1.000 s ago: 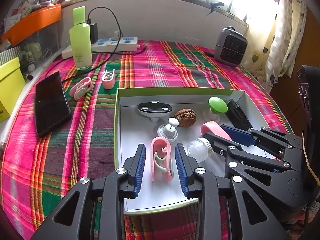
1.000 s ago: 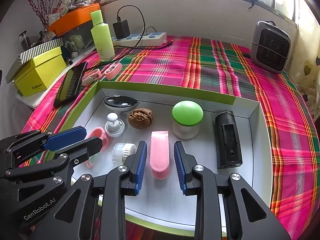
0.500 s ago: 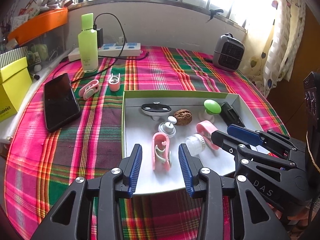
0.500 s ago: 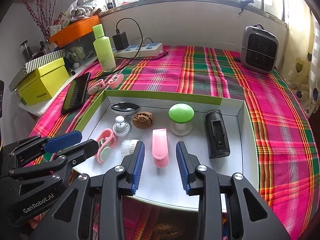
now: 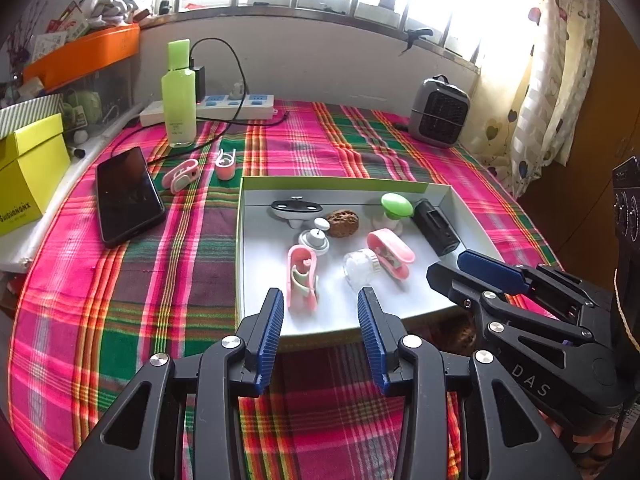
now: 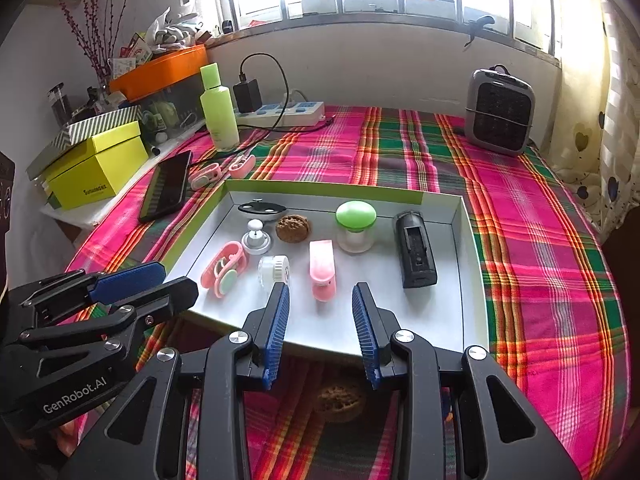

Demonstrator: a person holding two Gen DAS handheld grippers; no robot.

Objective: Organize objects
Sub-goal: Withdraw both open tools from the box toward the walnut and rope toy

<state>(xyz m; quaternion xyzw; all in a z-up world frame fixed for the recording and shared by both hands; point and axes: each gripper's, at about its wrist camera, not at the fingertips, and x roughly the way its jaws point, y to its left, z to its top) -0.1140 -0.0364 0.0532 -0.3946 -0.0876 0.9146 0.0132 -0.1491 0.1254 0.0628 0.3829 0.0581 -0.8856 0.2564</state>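
Left tool (image 5: 320,308) spread, nothing between its blue pads, poised over the near edge of the tray (image 5: 340,184); jaws opened within the last second, steady since. Right tool (image 6: 320,304) likewise spread and empty, also at the tray's near edge, just short of the pink clip (image 6: 322,268); its jaws too opened within the last second. Each tool visible in the other's view: right one at the right edge of the left view, left one at the left edge of the right view.

Inside the tray, on the plaid table (image 6: 540,240): a second pink clip (image 5: 302,278) lying open side up near the left tool, a clear jar (image 5: 360,268) on its side just beside the first pink clip, a white knob (image 6: 256,238), a walnut (image 6: 293,228), a black oval piece (image 6: 260,208) at the far left corner, a green-capped jar (image 6: 356,226) upright, and a black box (image 6: 414,248) along the right side.

Outside the tray: two more pink clips (image 5: 182,174) (image 5: 225,164) near its far left corner, a phone (image 5: 126,196) beside them, a green bottle (image 5: 179,96) upright in front of a power strip (image 5: 236,106), a grey heater (image 6: 500,110) at the far right, a yellow box (image 6: 96,164) at the left. Another walnut (image 6: 340,398) on the cloth below the right tool, outside the tray.
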